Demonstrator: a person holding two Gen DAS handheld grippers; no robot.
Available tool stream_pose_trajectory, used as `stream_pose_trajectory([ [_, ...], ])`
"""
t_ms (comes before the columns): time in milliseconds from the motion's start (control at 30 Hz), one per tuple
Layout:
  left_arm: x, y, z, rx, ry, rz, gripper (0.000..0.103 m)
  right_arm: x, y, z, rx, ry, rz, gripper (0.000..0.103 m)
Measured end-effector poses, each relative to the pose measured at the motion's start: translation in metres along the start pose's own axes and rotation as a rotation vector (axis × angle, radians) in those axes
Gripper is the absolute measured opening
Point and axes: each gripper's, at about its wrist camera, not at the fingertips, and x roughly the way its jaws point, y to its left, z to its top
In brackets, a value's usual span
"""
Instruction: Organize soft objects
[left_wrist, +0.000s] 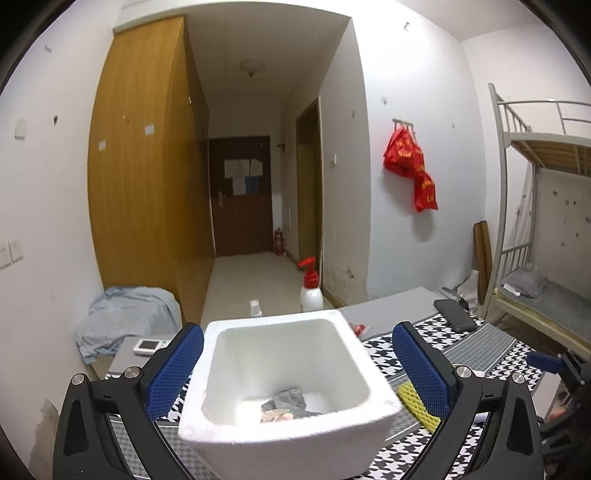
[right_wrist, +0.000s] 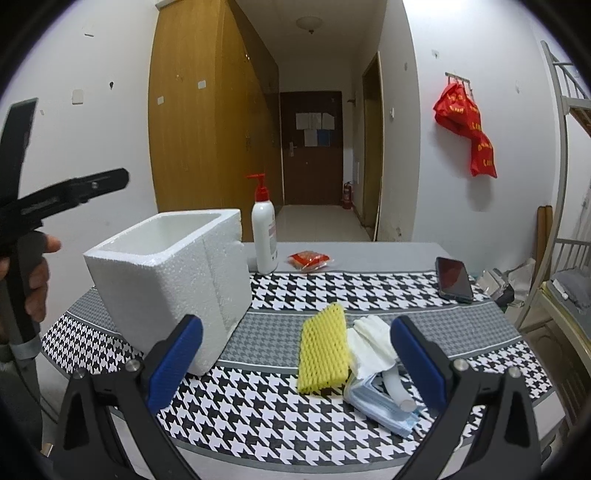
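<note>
Yellow foam mesh sleeve (right_wrist: 324, 349) beside white cloth gloves (right_wrist: 371, 341) and blue face masks (right_wrist: 380, 406), near worktop's (right_wrist: 258, 421) front-right edge; all likely light, limp, compressible, so pinch mid-body. White styrofoam box (right_wrist: 166, 280) at left. Right gripper (right_wrist: 295, 363) spread, empty. Left gripper (left_wrist: 297, 367) spread, straddling box. Only left view shows grey cloth (left_wrist: 286, 400) inside.

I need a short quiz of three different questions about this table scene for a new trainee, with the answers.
1. True or false: the foam box is empty.
2. What lies directly left of the white gloves? A) phone B) yellow foam net C) lotion bottle
3. Fill in: the left gripper is ____.

Key: 1 false, a grey cloth lies inside; 2 B, the yellow foam net; 3 open, holding nothing.
</note>
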Motion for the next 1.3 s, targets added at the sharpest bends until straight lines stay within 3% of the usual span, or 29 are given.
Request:
stream_pose_trajectory([
  [133,-0.02,-0.012,0.0,0.026,-0.038,0.012,0.102,-0.009,-0.004,0.001,0.009,-0.016,0.01,0.103],
  [667,-0.057,-0.039,-0.01,0.039,-0.061,-0.021,0.102,-0.05,-0.019,0.003,0.009,-0.093,0.025,0.103],
  [933,-0.062,-0.059,-0.033,0.014,-0.051,-0.045,0.102,-0.065,-0.031,-0.005,0.02,-0.12,0.022,0.103],
  [1300,-0.072,-0.069,-0.063,-0.047,-0.1,-0.03,0.102,-0.071,-0.039,-0.022,0.02,-0.123,0.027,0.103],
])
